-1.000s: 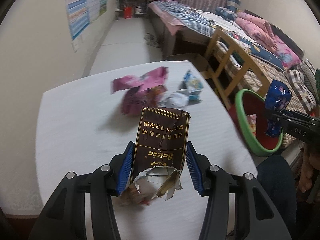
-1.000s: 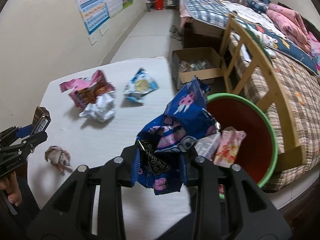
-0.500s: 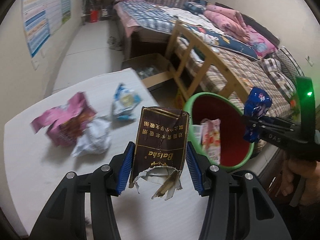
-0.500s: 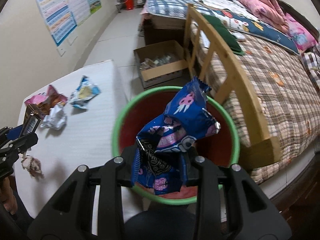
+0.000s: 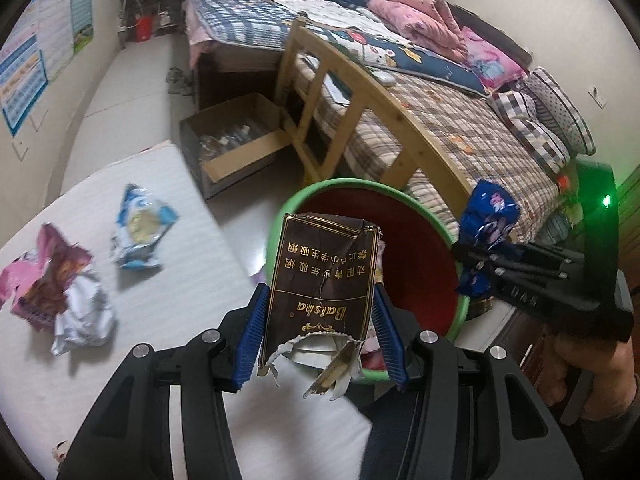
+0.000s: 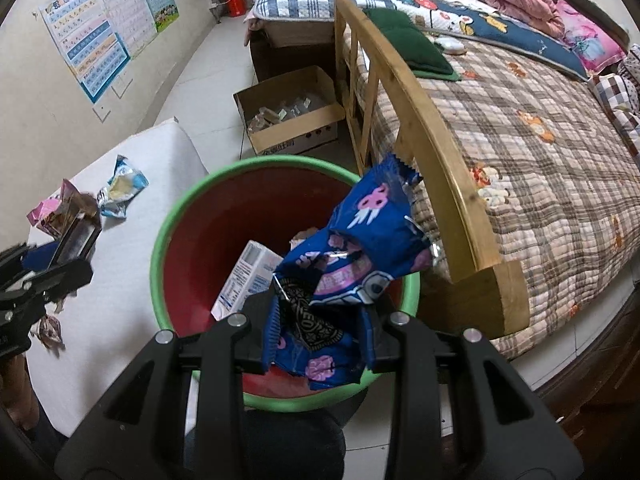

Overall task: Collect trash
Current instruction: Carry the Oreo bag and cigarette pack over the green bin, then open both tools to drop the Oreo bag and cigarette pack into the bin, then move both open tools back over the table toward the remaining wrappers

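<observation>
My left gripper (image 5: 318, 328) is shut on a torn brown cigarette pack (image 5: 324, 280), held over the near rim of the red bin with a green rim (image 5: 348, 184). My right gripper (image 6: 318, 334) is shut on a blue snack wrapper (image 6: 360, 256) above the same bin (image 6: 208, 216), which holds a white carton (image 6: 248, 276). In the left wrist view the right gripper (image 5: 476, 268) with its blue wrapper (image 5: 486, 216) hangs over the bin's right edge. The left gripper (image 6: 44, 276) shows at the left of the right wrist view.
The white table (image 5: 160, 308) carries a pink wrapper (image 5: 44, 276), crumpled foil (image 5: 80, 320) and a blue-white packet (image 5: 138, 236). A small crumpled scrap (image 6: 50, 328) lies near its edge. A cardboard box (image 5: 236, 148) stands on the floor. A wooden bed frame (image 6: 424, 128) is right of the bin.
Both grippers have swung from over the table to over the bin, each still holding its piece of trash. The bin now fills the middle of both views.
</observation>
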A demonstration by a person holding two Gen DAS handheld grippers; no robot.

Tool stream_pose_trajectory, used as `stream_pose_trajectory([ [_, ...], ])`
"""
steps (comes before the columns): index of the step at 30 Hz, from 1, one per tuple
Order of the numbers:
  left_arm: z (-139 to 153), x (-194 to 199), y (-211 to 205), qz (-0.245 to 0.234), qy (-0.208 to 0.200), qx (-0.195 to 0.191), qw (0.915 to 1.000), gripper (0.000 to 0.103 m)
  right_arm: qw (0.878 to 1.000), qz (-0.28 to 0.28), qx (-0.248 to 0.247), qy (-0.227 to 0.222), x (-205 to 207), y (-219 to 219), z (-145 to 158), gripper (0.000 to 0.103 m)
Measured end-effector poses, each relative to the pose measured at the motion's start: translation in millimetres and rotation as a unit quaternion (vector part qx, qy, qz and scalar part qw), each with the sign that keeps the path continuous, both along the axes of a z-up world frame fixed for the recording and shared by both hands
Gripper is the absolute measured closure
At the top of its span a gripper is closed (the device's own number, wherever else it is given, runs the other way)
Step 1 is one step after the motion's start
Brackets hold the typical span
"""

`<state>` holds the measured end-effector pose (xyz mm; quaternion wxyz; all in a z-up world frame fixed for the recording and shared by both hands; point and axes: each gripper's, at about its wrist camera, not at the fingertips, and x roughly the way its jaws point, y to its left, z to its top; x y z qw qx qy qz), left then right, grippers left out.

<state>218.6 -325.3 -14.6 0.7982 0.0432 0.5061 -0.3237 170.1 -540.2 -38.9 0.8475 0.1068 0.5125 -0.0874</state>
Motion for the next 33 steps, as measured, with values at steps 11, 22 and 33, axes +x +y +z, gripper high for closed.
stream_pose_trajectory([
  [11,-6.9,11.3,-46.3,-0.018,0.01,0.006,0.9998,0.054,0.999,0.025,0.017,0.022,3.0,-7.0,-25.1,0.071],
  [22,-15.1,21.1,-52.5,-0.004,0.021,0.01,0.9997,0.02,0.998,0.047,0.001,0.041,5.8,-1.0,-37.4,0.029],
  [33,0.9,20.2,0.9,0.05,-0.002,0.006,0.9987,0.008,0.999,0.042,-0.011,0.023,-0.6,14.3,-14.6,0.005],
])
